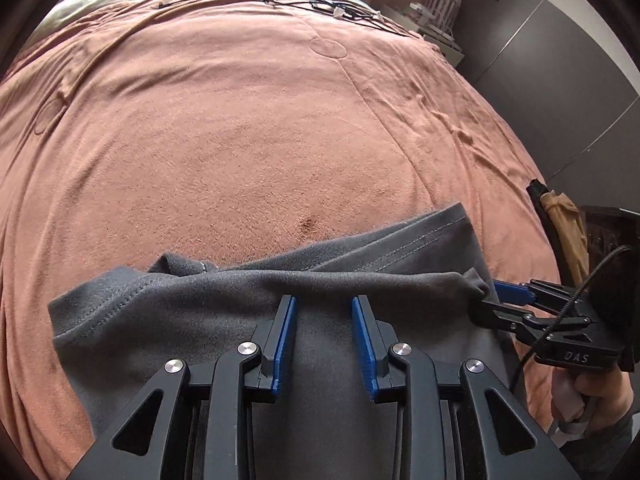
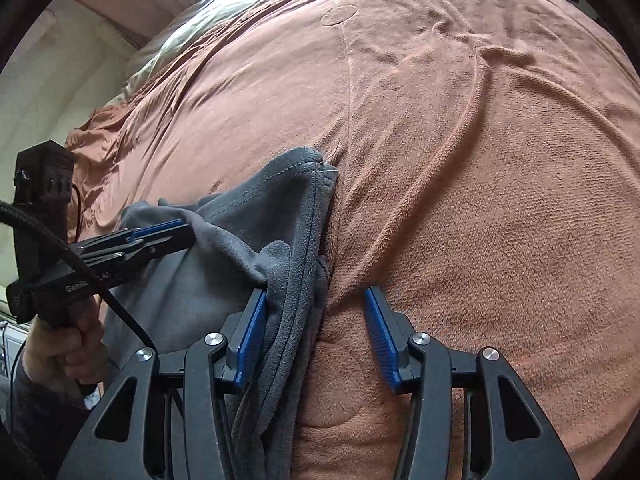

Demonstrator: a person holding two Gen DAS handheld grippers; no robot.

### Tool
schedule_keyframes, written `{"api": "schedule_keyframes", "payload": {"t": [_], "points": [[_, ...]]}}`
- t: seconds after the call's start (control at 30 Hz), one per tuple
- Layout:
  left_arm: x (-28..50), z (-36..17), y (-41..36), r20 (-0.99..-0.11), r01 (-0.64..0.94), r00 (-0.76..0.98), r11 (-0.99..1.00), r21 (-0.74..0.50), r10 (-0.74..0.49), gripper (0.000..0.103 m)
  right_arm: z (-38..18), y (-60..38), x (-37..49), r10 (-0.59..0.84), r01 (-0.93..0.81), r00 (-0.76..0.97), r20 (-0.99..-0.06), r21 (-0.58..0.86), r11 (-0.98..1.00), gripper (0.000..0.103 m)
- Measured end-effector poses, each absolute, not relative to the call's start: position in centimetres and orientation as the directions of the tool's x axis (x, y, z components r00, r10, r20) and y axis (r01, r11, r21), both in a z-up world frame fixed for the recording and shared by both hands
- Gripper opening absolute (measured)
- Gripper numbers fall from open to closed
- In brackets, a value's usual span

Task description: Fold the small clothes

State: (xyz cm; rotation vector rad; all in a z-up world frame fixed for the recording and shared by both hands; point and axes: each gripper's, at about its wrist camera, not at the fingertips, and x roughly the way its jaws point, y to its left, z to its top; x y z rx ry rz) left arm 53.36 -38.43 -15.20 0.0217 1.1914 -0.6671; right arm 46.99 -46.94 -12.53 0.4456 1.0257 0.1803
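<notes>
Both tools apart: left tool (image 1: pixel 324 300) over grey garment (image 1: pixel 180 312), right tool (image 2: pixel 316 294) prob. straddling its edge.

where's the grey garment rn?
The grey garment lies bunched on the pink blanket, at its near edge, low in both wrist views. The left gripper sits over it; the right gripper straddles its right edge.

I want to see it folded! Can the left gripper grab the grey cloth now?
Probably yes: the left gripper sits right over the grey cloth, jaws apart, with nothing between them and the fabric.
</notes>
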Motion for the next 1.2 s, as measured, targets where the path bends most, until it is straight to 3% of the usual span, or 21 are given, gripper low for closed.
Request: {"api": "schedule_keyframes", "payload": {"t": [0.2,0.3,0.8,1.13,1.2], "points": [[53.9,-14.9,-39.5,-0.870,0.506,0.229,0.817,-0.277,-0.436,0.031,-12.3,-48.0,46.8,0.430,0.054,0.527,-0.733,0.534,0.843,0.047],[53.9,-14.1,-38.6,-0.860,0.507,0.221,0.807,-0.302,-0.460,0.031,-12.8,-48.3,46.9,0.470,0.042,0.517,-0.716,0.569,0.821,0.054],[53.3,-12.5,-26.6,-0.875,0.375,0.279,0.884,-0.280,-0.395,0.031,-14.9,-49.3,47.7,0.557,0.021,0.486,-0.674,0.646,0.763,0.054],[53.3,-15.2,-22.1,-0.875,0.278,0.218,0.887,-0.368,-0.432,0.032,-16.0,-48.9,48.4,0.577,0.017,0.511,-0.637,0.679,0.734,0.054],[53.6,-16.1,-22.2,-0.869,0.265,0.199,0.878,-0.398,-0.454,0.032,-16.1,-48.9,48.5,0.578,0.013,0.513,-0.635,0.678,0.735,0.050]]}}
